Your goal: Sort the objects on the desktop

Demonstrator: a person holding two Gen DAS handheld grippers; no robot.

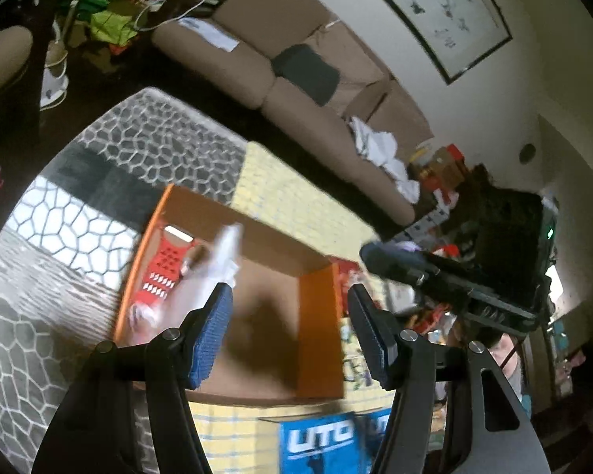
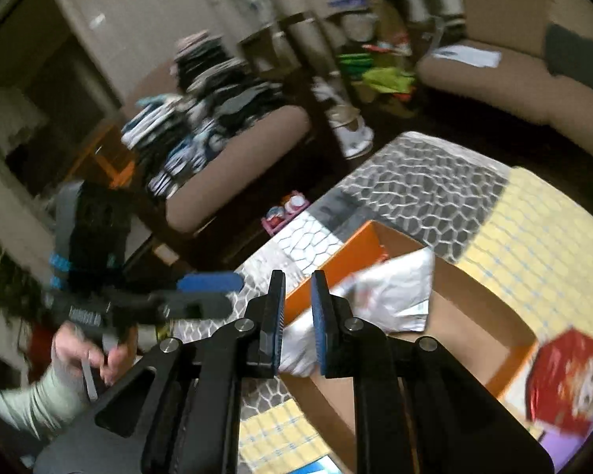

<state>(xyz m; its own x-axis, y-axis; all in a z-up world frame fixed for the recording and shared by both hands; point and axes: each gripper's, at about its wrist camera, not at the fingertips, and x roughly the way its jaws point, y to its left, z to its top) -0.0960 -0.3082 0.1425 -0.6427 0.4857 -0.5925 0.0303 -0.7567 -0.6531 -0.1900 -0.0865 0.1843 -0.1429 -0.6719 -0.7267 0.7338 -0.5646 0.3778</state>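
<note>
Left claw [image 1: 290, 308] spread, nothing between its jaws, above the orange box [image 1: 233, 300]. Right claw [image 2: 298, 300] nearly pressed together, empty. Silver packet [image 2: 391, 296] and red packet [image 1: 162, 266] lie inside the box. Best next: slow down, pick one loose item beside the box.

Motion-blurred white packet [image 1: 221, 264]; red packet [image 2: 569, 379] likewise.

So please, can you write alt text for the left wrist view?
The left claw, open and empty, hangs above an orange cardboard box holding a white pouch and a red packet. A brown sofa stands behind.
</note>
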